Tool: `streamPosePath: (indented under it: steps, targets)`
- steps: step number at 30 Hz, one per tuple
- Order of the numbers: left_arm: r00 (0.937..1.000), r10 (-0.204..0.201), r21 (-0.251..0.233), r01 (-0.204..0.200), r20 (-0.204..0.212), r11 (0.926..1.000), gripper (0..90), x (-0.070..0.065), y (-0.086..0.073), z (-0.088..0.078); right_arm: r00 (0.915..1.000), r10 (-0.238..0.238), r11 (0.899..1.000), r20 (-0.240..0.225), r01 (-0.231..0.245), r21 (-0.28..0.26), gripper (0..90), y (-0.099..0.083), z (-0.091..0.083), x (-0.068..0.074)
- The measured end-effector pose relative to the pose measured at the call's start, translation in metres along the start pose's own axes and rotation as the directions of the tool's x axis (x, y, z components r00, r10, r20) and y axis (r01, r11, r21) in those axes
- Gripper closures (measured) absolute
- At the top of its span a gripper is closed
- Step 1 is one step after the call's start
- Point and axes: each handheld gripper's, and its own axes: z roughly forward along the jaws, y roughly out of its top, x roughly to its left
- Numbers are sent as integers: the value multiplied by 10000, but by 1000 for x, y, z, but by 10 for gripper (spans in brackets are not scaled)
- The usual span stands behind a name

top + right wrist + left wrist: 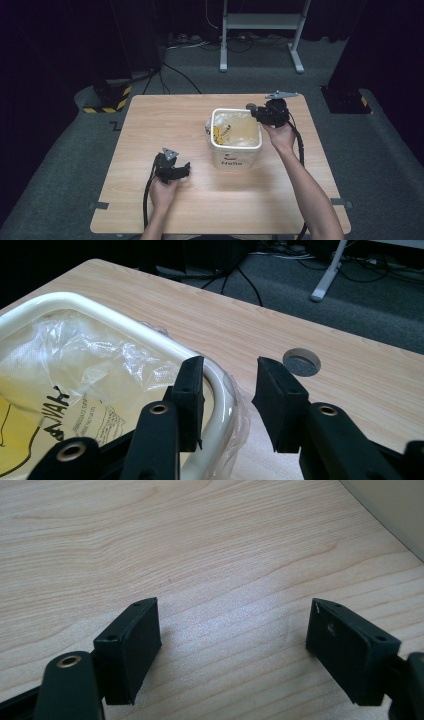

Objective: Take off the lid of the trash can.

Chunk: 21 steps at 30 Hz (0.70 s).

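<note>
Two tongs, left (pixel 184 169) and right (pixel 227 395), one bin (pixel 235 147), one bag (pixel 95 370).

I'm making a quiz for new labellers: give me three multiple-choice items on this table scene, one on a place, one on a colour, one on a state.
1. Where does the right gripper sit?
A. at the bin's far right corner
B. at the table's near left corner
C. on the floor

2. What colour is the bin?
A. red
B. white
C. black

3. How do the left gripper jaws stand?
A. shut on a cup
B. clamped on the bin rim
C. open over bare wood

Key: 1 A, the right gripper's jaws straddle the rim and plastic liner at that corner; 2 B, its wall is white; 3 C, nothing but table lies between the jaws.
</note>
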Motion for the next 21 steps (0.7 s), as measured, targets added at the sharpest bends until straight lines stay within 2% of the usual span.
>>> streamPosePath:
  steps: [10,21]
  targets:
    - [10000,-1,0,1,1,10000,218,0,0,0,9993,-367,9993,-21,367,-101,685,-1,1,2]
    - [10000,-4,-2,4,0,10000,218,0,0,0,9983,-551,9984,-164,548,-172,748,-3,1,2]
